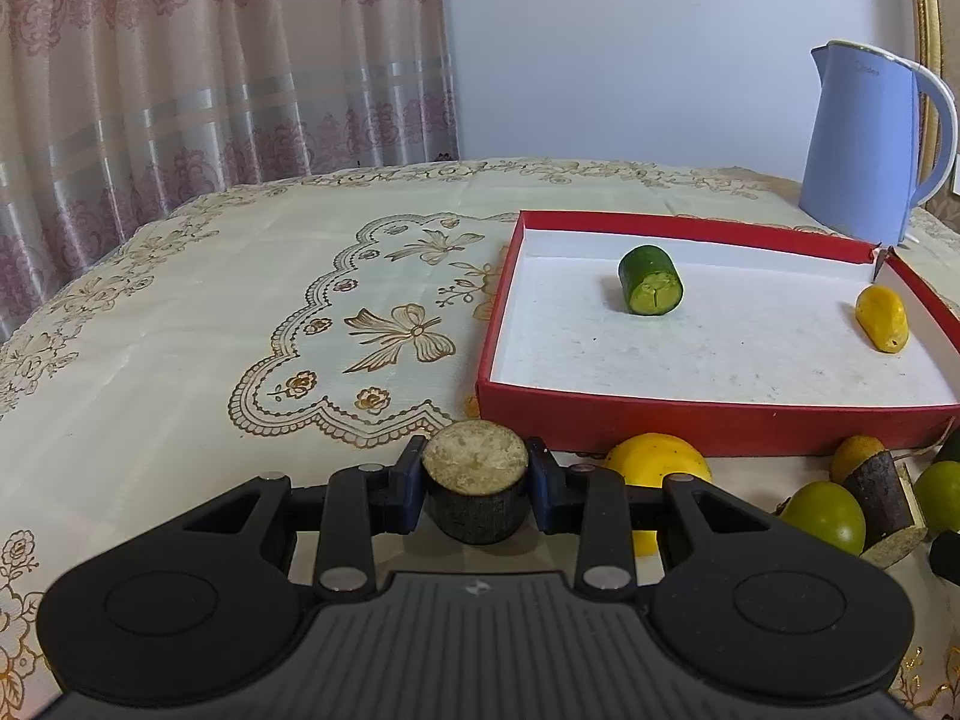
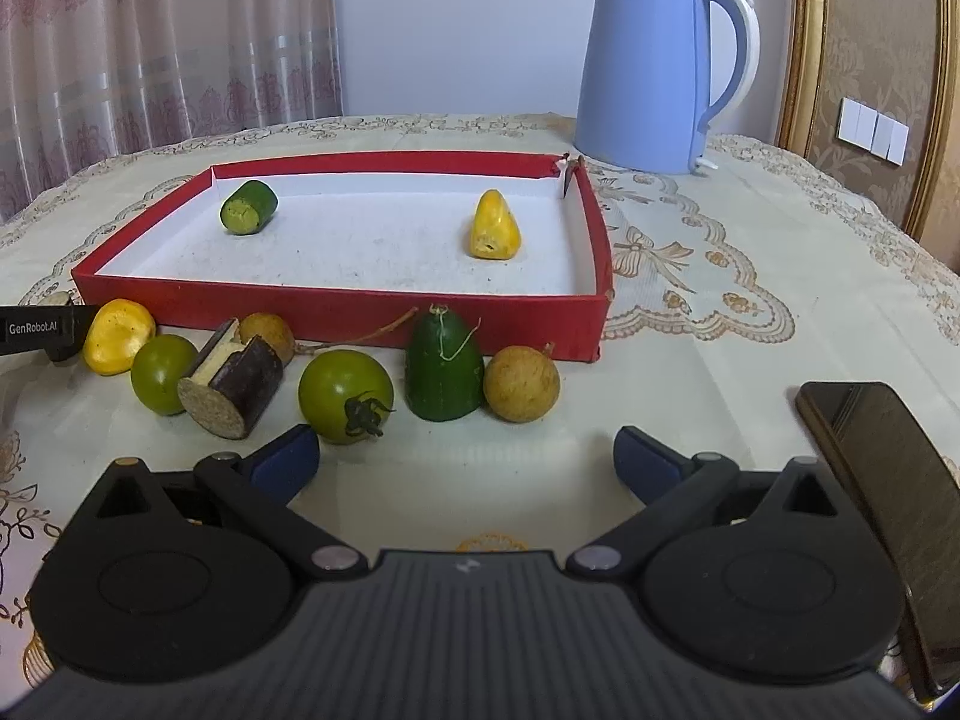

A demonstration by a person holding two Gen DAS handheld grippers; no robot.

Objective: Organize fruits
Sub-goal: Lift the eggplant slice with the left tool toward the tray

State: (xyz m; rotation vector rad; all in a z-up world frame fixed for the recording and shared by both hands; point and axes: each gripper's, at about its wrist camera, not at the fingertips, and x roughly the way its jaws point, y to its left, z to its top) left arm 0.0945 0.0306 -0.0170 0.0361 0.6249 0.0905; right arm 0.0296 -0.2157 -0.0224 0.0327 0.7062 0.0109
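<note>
Here, in the left wrist view, the red tray [image 1: 708, 420] sits on the tablecloth [image 1: 180, 312] and contains two items: a cucumber piece [image 1: 651, 289] lying on its side near the far left, and a yellow fruit [image 1: 881, 319] against the right wall. A blue kettle [image 1: 864, 144] stands behind the tray's far right corner. The left gripper [image 1: 476, 483] is level, in front of the tray's near left corner, with its blue pads clamped on a dark cylinder [image 1: 477, 489] held upright, pale cut face up. Other fruit lies to its right, outside the tray.

In the right wrist view, the tray [image 2: 336, 312] holds the same cucumber piece [image 2: 248, 207] and yellow fruit [image 2: 494, 226], well apart. Along the near wall, outside the tray, lie a yellow piece [image 2: 117, 336], a green tomato [image 2: 162, 373], a dark log piece [image 2: 231, 387], a second tomato [image 2: 345, 396], a cucumber end [image 2: 444, 373] standing upright and a brown round fruit [image 2: 521, 383]. The right gripper [image 2: 467, 459] hangs level before this row, fingers spread wide apart and holding nothing. A phone [image 2: 888, 480] lies to its right.
</note>
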